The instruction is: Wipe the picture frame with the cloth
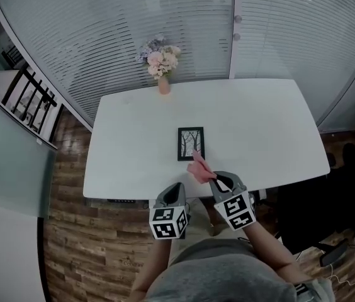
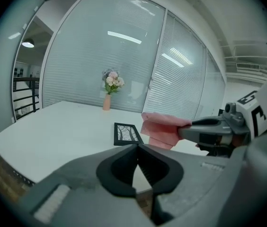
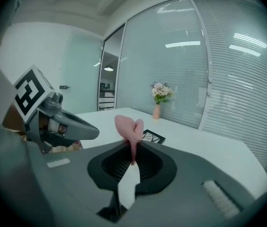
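Picture frame [image 1: 191,143], white table [image 1: 253,124], wood floor [image 1: 70,244], blinds [image 1: 102,36]; right gripper [image 1: 214,178] grips cloth [image 1: 197,167].

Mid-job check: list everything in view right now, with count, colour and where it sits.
table: one, white, in front of the person
picture frame: one, black, lying flat on the table towards its near edge
cloth: one, pink, pinched in the right gripper, by the frame's near edge
vase of flowers: one, pinkish vase with pink and white flowers, upright at the table's far edge
glass wall with blinds: grey-white, behind the table
railing: one, black, far left
floor: brown wood planks
left gripper: grey, jaws together, empty, near the table's front edge
right gripper: grey, jaws closed on the cloth
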A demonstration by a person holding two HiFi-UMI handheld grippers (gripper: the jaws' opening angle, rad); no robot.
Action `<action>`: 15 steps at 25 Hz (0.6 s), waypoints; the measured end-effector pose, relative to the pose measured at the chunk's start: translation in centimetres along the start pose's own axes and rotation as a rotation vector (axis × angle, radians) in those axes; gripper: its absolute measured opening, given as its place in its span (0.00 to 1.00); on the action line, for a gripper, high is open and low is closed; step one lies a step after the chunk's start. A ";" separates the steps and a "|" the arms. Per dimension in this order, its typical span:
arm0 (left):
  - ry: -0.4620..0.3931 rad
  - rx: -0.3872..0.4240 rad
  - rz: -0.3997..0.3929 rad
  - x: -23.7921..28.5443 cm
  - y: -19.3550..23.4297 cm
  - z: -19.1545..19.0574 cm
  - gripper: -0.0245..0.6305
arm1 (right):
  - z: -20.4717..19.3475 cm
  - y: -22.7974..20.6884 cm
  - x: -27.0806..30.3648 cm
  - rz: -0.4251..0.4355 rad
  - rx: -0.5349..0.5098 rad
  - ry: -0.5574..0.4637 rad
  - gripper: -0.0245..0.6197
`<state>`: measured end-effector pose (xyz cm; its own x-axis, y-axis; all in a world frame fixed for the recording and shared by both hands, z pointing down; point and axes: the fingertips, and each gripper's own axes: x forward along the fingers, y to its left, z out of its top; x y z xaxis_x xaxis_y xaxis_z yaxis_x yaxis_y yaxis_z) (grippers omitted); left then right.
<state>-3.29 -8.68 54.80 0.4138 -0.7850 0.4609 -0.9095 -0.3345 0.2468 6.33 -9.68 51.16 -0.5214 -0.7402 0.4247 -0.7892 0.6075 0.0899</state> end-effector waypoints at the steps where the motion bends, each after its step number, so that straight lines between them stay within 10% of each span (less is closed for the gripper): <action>1: -0.005 0.000 0.000 -0.5 -0.3 -0.1 0.04 | 0.0 0.3 -0.4 0.002 0.004 -0.006 0.06; 15: -0.033 -0.003 -0.016 -3.7 -1.6 -0.8 0.04 | 0.4 2.8 -2.7 0.018 -0.003 -0.046 0.06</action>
<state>-3.36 -4.88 53.40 0.4264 -0.7968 0.4282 -0.9028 -0.3453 0.2565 5.41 -6.13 49.96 -0.5498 -0.7418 0.3840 -0.7789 0.6213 0.0850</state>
